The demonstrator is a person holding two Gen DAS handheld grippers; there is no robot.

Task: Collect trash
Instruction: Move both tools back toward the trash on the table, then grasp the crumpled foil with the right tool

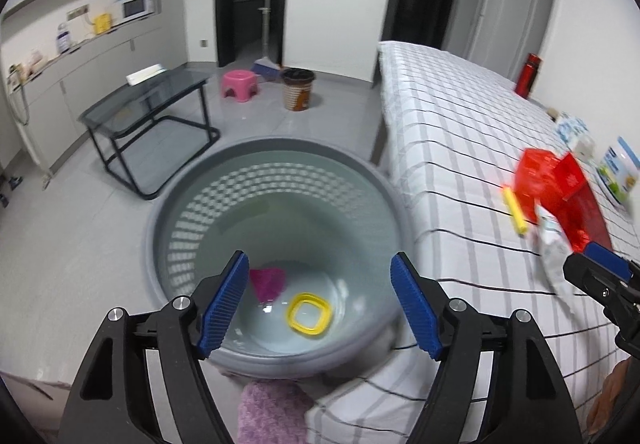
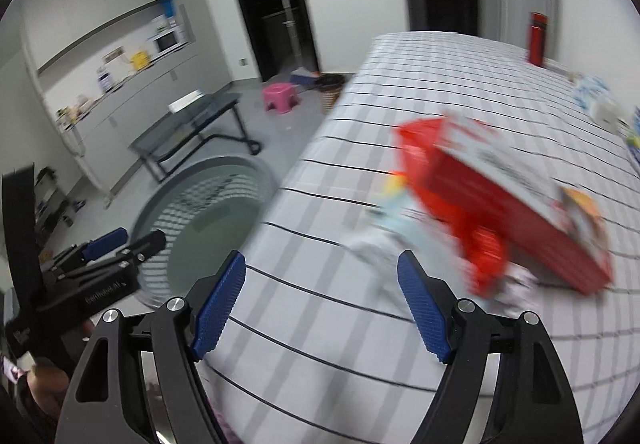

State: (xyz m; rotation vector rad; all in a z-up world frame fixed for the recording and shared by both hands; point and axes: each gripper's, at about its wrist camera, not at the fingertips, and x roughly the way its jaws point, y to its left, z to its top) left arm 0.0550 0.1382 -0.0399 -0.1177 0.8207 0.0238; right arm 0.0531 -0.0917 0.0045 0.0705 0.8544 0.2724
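Both grippers' ribbed jaws gape empty: left (image 1: 320, 304) over round perforated bin (image 1: 192, 180), right (image 2: 322, 306).

1 grey bin (image 1: 160, 228), holding 2 things: 1 yellow ring (image 1: 310, 314), 1 pink scrap (image 1: 267, 282). On bed (image 1: 460, 132): 1 red box (image 1: 556, 188), 1 yellow stick (image 1: 515, 214), 1 white wrapper (image 1: 554, 256) (blurry). 1 red bottle (image 1: 528, 74), 1 pink stool (image 1: 239, 83), 1 wicker bin (image 1: 298, 90), 2 grippers: left (image 1: 320, 304), right (image 2: 322, 306).

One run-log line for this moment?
left gripper open over bin | right gripper open above bed | red box uncollected
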